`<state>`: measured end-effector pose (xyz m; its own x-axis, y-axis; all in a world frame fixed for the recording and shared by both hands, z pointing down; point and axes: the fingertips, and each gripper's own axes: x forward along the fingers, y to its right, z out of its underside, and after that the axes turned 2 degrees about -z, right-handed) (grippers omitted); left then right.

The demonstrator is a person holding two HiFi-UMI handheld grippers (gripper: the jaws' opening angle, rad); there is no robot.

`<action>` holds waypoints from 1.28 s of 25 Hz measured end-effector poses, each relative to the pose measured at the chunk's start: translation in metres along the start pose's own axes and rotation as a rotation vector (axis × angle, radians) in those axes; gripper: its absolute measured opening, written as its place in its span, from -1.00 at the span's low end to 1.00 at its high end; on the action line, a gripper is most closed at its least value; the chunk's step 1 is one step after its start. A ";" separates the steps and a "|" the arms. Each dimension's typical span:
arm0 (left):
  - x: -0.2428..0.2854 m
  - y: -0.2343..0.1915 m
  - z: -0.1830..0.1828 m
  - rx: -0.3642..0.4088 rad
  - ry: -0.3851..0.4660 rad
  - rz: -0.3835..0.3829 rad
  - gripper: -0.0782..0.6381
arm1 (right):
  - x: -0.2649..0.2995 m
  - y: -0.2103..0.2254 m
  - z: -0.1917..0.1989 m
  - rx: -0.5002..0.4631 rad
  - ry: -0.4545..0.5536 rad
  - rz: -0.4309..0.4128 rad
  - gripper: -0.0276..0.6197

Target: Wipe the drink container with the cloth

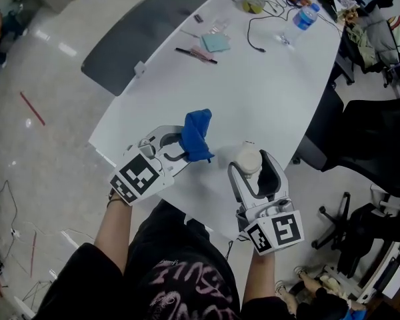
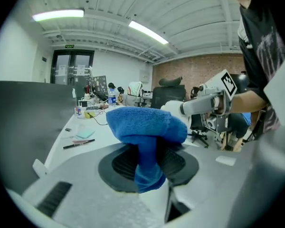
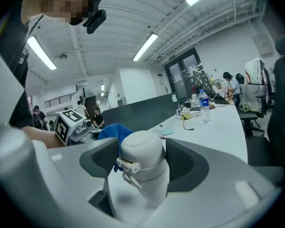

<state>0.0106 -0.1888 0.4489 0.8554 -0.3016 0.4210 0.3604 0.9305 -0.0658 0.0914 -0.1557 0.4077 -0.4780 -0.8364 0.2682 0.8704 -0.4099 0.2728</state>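
left gripper (image 1: 181, 149) jaws are pinching the soft, limp cloth (image 1: 198, 134) mid-fold | right gripper (image 1: 253, 172) jaws are clamping the rigid drink container (image 1: 247, 157) by its body, over the counter (image 1: 253, 92), near cloth | likely smooth, slippery

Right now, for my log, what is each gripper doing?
Left gripper: closed on the blue cloth.
Right gripper: closed on the white bottle.

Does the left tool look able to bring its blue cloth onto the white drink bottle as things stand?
Probably yes: the blue terry cloth pinched in the left tool sits close beside the white lidded drink bottle, which the right tool grips, and nothing lies between them.
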 end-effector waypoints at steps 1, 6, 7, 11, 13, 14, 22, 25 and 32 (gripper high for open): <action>-0.004 -0.001 -0.006 -0.017 0.025 -0.014 -0.49 | 0.000 0.000 0.000 0.000 0.001 -0.002 0.06; -0.022 -0.003 -0.026 -0.017 0.073 -0.067 -0.49 | 0.002 0.000 0.000 -0.006 0.005 -0.017 0.06; -0.026 -0.004 -0.030 -0.022 0.086 -0.080 -0.49 | 0.001 0.000 0.000 -0.007 0.005 -0.018 0.07; -0.043 -0.003 -0.048 -0.059 0.153 -0.119 -0.49 | -0.002 -0.001 -0.001 -0.008 0.002 -0.022 0.07; -0.050 -0.001 -0.052 -0.041 0.157 -0.138 -0.50 | -0.003 -0.003 -0.001 -0.018 0.000 -0.027 0.07; -0.054 0.000 -0.054 -0.036 0.161 -0.148 -0.49 | -0.003 -0.004 -0.002 -0.023 0.000 -0.028 0.07; -0.072 -0.003 -0.071 -0.070 0.230 -0.244 -0.49 | -0.009 -0.006 -0.017 -0.044 0.041 -0.040 -0.01; -0.079 -0.007 -0.074 -0.102 0.251 -0.290 -0.50 | -0.014 -0.010 -0.025 -0.059 0.063 -0.040 -0.05; -0.091 -0.002 -0.083 -0.118 0.284 -0.362 -0.50 | -0.028 -0.018 -0.044 -0.104 0.106 -0.022 -0.15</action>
<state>-0.0372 -0.1810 0.3358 0.7292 -0.6621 0.1726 0.6796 0.7302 -0.0703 0.0946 -0.1407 0.3550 -0.4863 -0.8585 0.1625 0.8702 -0.4591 0.1786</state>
